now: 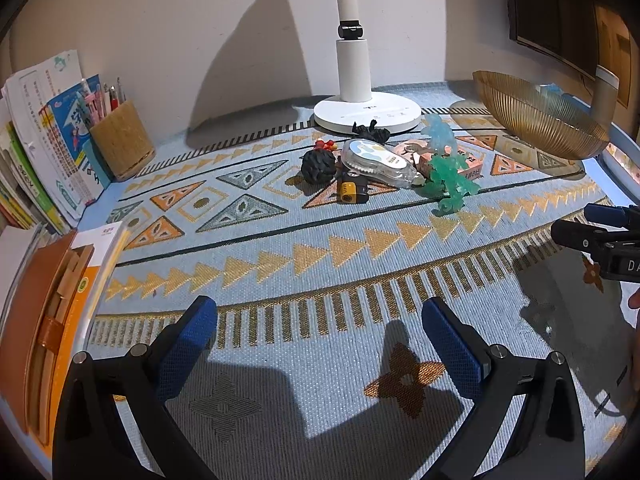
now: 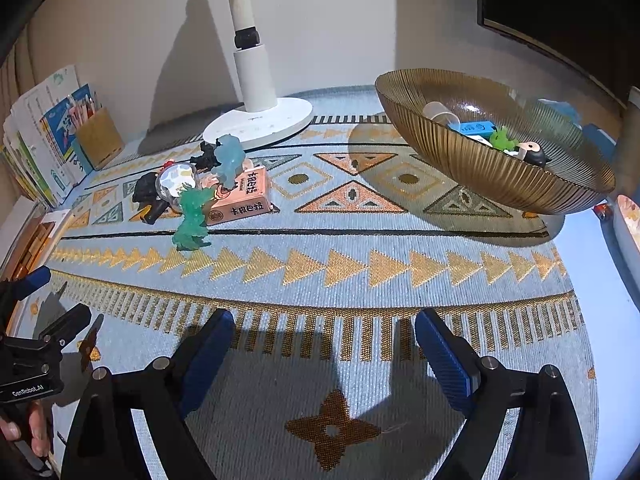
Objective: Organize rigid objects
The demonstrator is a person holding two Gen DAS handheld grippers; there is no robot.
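1. Near: left gripper [image 1: 320,332] and right gripper [image 2: 324,344] both spread wide, nothing between the blue pads, above the patterned mat [image 2: 360,280].
2. Mid-left: cluster of small items; green figurine [image 2: 192,216], pink box [image 2: 240,196], correction tape dispenser [image 1: 380,160], black ball [image 1: 319,165].
3. Far right: ribbed amber bowl [image 2: 460,152] holding small toys.
4. Far centre: white lamp base [image 1: 368,112].

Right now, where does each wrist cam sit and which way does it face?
Left wrist: on the left gripper, angled down at the patterned blue cloth and the toy pile by the white lamp base; open blue-padded fingers show, right gripper at right edge.
Right wrist: on the right gripper, facing the ribbed amber glass bowl; left gripper and a hand at left.
Shared: cloth, lamp, green translucent dinosaur, bowl.
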